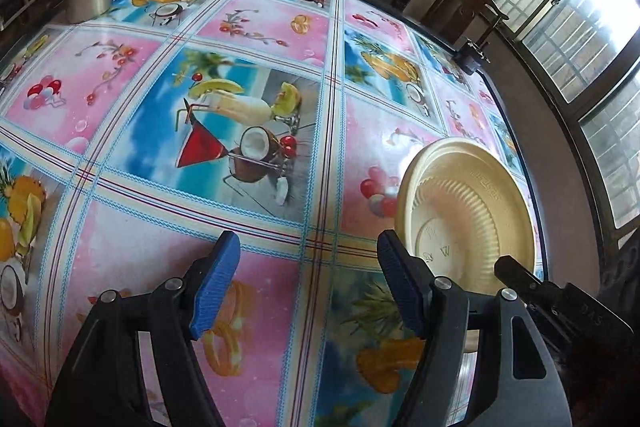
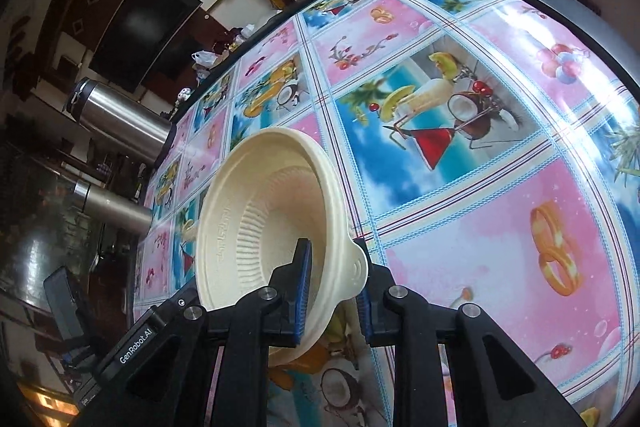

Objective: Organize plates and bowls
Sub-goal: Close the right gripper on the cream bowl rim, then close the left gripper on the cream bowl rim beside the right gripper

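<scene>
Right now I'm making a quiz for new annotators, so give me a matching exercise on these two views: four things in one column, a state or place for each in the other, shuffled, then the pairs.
Things:
1. left claw
2. right claw
3. cream bowl
4. steel flasks

States or places:
A. tilted, held by its rim
B. open, holding nothing
C. standing at the table's far edge
D. shut on a rim tab

Pairs: 1-B, 2-D, 3-A, 4-C
</scene>
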Motion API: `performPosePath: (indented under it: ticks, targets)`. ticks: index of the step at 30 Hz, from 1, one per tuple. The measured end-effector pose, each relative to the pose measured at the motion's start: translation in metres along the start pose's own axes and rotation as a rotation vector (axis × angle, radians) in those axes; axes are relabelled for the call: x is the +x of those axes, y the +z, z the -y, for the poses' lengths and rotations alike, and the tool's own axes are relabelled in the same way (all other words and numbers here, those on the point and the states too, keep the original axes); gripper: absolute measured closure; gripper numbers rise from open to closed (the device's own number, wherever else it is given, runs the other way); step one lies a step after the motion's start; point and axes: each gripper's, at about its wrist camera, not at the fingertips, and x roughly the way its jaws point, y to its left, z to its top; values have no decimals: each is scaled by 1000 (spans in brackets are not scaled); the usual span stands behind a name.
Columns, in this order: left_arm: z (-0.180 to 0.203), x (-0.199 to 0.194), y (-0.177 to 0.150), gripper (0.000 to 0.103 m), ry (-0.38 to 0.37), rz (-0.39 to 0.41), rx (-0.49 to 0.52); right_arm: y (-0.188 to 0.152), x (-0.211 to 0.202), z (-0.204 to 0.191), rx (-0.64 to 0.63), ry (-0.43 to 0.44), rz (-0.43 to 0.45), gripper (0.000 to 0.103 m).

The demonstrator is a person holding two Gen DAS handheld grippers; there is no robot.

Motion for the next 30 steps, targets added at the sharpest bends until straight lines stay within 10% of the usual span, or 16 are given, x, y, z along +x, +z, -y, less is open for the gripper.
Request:
performPosePath:
  ticks: [4,9,30]
  targets:
    - [-4,-1,1,32,-31,-14,-16,1,6,6,25,19,-29,78]
    - [-9,-2,4,30,-120,-50,-52,2,14,17,89,37,-52,52]
    - [-10,-22,8,22,-377,-96,-145,4,1,17,113,59,-22,47]
